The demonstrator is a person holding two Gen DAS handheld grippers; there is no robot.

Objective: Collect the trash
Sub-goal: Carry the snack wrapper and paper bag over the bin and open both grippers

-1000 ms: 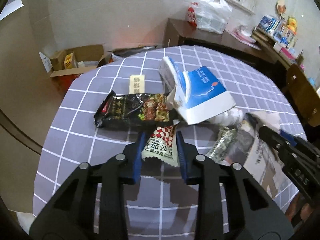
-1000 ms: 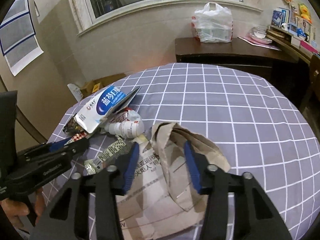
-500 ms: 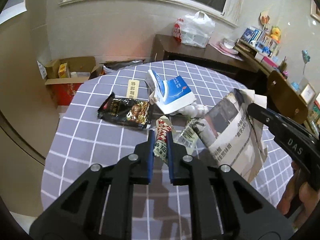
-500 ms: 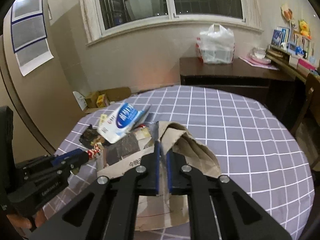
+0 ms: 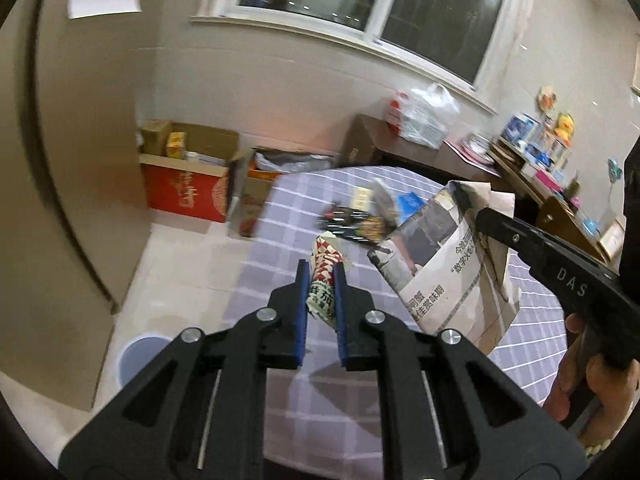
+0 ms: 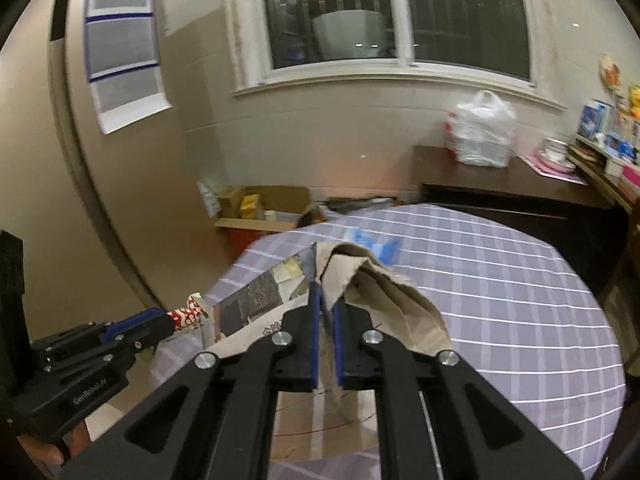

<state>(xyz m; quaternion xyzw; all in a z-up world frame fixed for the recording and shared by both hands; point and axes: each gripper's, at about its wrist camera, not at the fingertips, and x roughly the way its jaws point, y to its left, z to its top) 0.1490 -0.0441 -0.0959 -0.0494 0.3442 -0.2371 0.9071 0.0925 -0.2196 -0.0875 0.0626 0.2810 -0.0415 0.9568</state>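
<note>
My left gripper [image 5: 321, 280] is shut on a red-and-white checked sauce packet [image 5: 325, 276] and holds it above the near left edge of the round table [image 5: 304, 200]. It shows at the left of the right wrist view [image 6: 188, 314] too. My right gripper [image 6: 325, 300] is shut on a crumpled newspaper sheet [image 6: 376, 292] and holds it lifted off the table; the sheet hangs at the right of the left wrist view [image 5: 444, 264]. A black snack wrapper [image 5: 352, 222] and a blue-and-white pack [image 5: 406, 202] lie on the table behind.
A pale blue bin [image 5: 140, 356] stands on the floor below the left gripper. Cardboard boxes [image 5: 188, 168] sit against the wall. A dark sideboard [image 6: 512, 196] with a white plastic bag [image 6: 480, 132] stands behind the table.
Both grippers have risen and pulled back toward the table's near left edge, carrying the sauce packet and the newspaper. The bin on the floor has come into view.
</note>
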